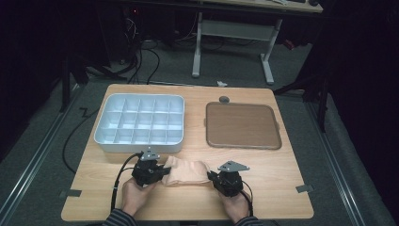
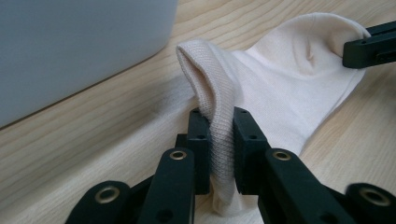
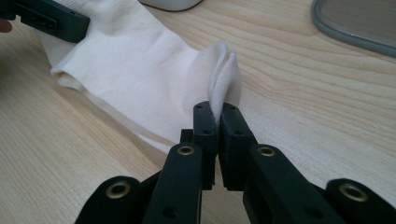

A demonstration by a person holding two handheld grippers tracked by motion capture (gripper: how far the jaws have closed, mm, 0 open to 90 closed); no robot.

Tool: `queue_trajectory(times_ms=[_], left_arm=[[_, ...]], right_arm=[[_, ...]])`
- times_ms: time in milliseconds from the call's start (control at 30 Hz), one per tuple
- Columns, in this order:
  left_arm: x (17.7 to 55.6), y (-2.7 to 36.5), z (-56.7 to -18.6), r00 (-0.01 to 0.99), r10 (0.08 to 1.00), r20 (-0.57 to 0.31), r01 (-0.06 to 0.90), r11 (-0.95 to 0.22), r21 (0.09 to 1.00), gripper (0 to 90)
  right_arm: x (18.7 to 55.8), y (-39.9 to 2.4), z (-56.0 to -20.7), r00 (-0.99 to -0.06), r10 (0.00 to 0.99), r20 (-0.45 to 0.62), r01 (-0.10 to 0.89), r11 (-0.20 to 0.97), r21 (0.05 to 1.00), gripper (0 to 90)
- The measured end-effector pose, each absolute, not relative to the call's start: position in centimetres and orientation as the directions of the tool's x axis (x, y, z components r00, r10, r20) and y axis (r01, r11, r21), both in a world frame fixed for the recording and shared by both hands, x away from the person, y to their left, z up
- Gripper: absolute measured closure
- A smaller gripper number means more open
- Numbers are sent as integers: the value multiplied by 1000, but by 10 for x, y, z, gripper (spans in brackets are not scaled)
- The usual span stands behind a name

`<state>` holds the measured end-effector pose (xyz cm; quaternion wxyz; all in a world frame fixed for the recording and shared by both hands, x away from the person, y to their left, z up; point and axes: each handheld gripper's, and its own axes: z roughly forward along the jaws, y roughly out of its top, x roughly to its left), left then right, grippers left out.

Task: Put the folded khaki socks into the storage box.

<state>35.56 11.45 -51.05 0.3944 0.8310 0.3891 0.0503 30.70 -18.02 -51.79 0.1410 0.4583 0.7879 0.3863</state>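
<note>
A cream sock (image 1: pixel 186 172) lies flat on the wooden table near its front edge, stretched between my two grippers. My left gripper (image 1: pixel 159 172) is shut on the sock's ribbed cuff (image 2: pixel 212 98) at the left end. At the right end my right gripper (image 1: pixel 211 177) is shut on a pinched fold of the sock (image 3: pixel 223 77). In the left gripper view the sock (image 2: pixel 289 84) spreads away to the right gripper's jaw tip at the upper right. In the right gripper view the sock (image 3: pixel 130 60) runs to the left gripper at the upper left.
A pale blue tray (image 1: pixel 106 136) divided into several compartments stands behind the left gripper. A brown flat lid with a grey rim (image 1: pixel 243 125) lies at the back right. A desk frame and cables stand on the floor beyond the table.
</note>
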Motion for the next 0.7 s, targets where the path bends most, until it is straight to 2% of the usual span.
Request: queue_trajectory(times_ms=[700], left_arm=[[355, 119, -525, 660, 721, -209, 631, -382, 675, 785]], right_arm=[[310, -170, -528, -539, 835, 105, 618, 308, 723, 860]])
